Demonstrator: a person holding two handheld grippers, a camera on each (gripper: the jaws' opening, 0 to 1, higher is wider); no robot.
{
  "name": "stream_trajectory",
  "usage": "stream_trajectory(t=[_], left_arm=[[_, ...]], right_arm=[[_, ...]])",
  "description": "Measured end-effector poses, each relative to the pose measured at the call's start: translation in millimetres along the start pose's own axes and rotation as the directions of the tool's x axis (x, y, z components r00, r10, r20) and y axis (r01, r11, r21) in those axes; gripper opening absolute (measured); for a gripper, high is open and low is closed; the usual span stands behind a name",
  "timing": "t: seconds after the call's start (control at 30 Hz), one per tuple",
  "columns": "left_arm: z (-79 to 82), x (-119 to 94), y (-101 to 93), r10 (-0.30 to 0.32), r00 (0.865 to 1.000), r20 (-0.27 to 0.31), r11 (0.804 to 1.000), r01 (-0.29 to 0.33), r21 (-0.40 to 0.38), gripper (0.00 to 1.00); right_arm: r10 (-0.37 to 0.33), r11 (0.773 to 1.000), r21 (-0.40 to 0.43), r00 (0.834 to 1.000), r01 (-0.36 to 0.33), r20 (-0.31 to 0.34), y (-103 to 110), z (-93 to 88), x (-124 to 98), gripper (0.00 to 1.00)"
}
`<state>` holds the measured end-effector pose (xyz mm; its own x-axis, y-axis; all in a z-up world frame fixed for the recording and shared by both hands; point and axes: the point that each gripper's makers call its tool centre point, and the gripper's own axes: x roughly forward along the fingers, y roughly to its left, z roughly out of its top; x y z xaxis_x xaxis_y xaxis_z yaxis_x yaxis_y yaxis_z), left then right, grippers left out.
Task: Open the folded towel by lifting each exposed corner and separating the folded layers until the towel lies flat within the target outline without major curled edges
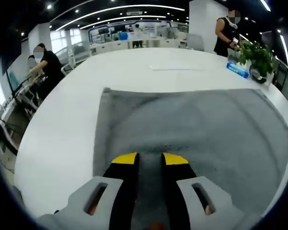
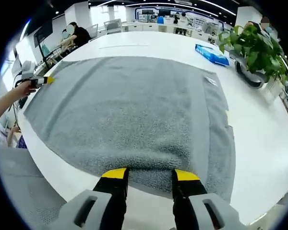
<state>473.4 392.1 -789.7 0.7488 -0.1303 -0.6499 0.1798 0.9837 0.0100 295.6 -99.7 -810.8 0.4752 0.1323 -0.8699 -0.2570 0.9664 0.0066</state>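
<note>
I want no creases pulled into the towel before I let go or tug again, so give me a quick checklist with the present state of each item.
1. Towel opened out: ok, it lies spread in one sheet on the white table.
2. Curled edges: ok in the right gripper view, where the borders lie flat.
3. Target outline match: cannot tell, no outline is visible.
4. Right gripper state: open, jaws straddling the near edge.
5. Left gripper state: open, jaws apart over the towel.
6. Nearby clutter: ok, the blue pack and potted plant sit off the towel.
</note>
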Motion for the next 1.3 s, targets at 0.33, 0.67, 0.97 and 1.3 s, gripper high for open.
stream_trajectory(t=[0.33,0.67,0.97,1.3], left_arm=[[19.7,28,7.0,-0.014,1.000,0.005,1.000,0.014,0.013,0.18],[39.7,49,4.7,-0.024,1.000,0.007,0.999,0.024,0.022,0.18],[41.5,36,-4.8,-0.032,0.999,0.020,0.999,0.032,0.025,0.17],[56.0,-59,-36.4,-0.038,0.978,0.205,0.997,0.050,-0.052,0.22]], right_arm=[[-0.005,1.000,0.009,1.000,0.005,0.009,-10,25.3,15,0.35],[-0.008,1.000,0.014,1.000,0.007,0.024,-18,44.4,25,0.35],[-0.020,0.999,0.034,0.997,0.018,0.068,-18,44.8,25,0.35],[0.013,1.000,0.018,0.978,-0.017,0.207,-13,59.3,3,0.53]])
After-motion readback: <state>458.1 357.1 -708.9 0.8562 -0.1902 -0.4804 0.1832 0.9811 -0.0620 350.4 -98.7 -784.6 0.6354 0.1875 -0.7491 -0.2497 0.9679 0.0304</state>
